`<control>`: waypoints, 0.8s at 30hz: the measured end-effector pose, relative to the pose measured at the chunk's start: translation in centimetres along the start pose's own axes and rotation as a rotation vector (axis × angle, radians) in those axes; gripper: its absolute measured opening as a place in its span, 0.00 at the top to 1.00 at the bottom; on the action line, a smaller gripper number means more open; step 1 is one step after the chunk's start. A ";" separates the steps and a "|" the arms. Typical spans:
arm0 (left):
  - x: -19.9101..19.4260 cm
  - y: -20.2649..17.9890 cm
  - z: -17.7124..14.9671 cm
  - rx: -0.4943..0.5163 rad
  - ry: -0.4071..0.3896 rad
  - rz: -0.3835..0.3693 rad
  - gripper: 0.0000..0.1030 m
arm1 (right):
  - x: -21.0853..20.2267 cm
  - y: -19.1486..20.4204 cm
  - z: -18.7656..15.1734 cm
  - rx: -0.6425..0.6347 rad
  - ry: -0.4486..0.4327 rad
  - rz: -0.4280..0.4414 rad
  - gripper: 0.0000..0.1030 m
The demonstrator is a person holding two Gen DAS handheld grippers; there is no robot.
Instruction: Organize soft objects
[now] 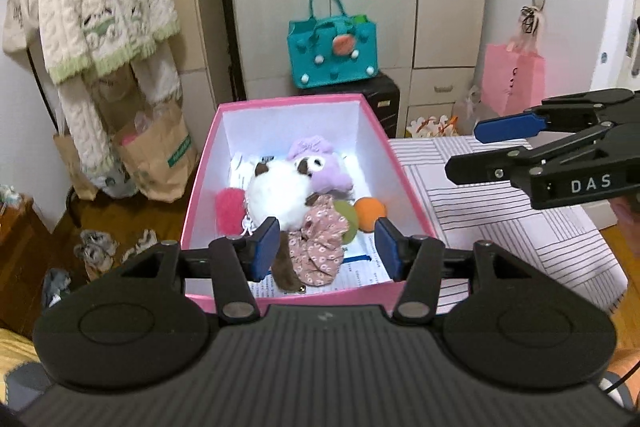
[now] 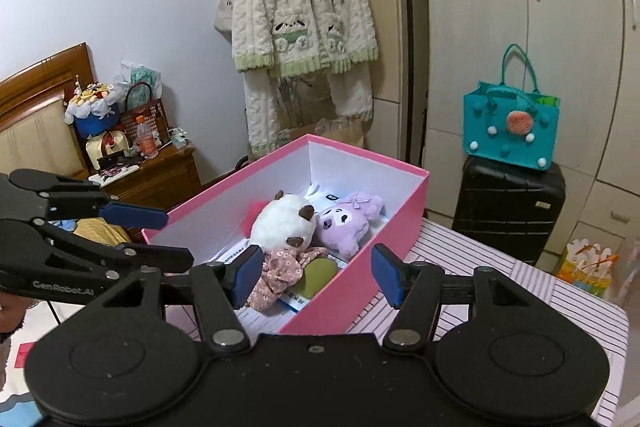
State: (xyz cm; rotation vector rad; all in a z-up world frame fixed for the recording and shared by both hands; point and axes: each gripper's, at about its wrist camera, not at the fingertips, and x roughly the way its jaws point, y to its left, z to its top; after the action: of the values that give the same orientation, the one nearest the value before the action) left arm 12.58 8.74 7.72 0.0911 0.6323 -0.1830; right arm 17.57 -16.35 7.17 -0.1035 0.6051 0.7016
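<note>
Both tongs, left (image 1: pixel 326 253) and right (image 2: pixel 316 275), gape empty; pink box (image 1: pixel 408 195) of soft toys (image 1: pixel 280 195) just ahead below, left nearer.

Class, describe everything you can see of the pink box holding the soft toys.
The pink box is a lidless rectangular carton, pink outside and white inside, apparently stiff card. It stands upright on a striped cloth covering the table. Inside lie printed papers and a heap of soft things: a white plush, a purple plush, floral fabric and coloured pompoms. Neither gripper touches it.
</note>
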 end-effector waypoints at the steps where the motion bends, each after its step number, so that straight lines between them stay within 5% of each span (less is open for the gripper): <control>1: -0.6 -0.4 0.0 0.014 -0.011 0.002 0.47 | -0.5 0.1 -0.1 -0.004 -0.002 -0.006 0.35; 15: -5.7 -2.8 -2.6 0.003 -0.117 -0.067 0.35 | -6.8 2.4 -2.7 -0.040 -0.033 -0.058 0.19; 19: -5.8 -3.0 -3.2 -0.001 -0.108 -0.072 0.32 | -7.7 2.3 -4.2 0.030 -0.026 -0.058 0.01; 24: -5.6 -3.1 -3.6 0.008 -0.095 -0.058 0.22 | -8.7 1.5 -5.2 0.155 0.028 -0.123 0.00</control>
State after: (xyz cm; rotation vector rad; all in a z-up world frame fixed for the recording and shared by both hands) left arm 5.49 6.95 8.09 0.0710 0.5396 -0.2446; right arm 8.84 -21.77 7.84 -0.0065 0.6716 0.5328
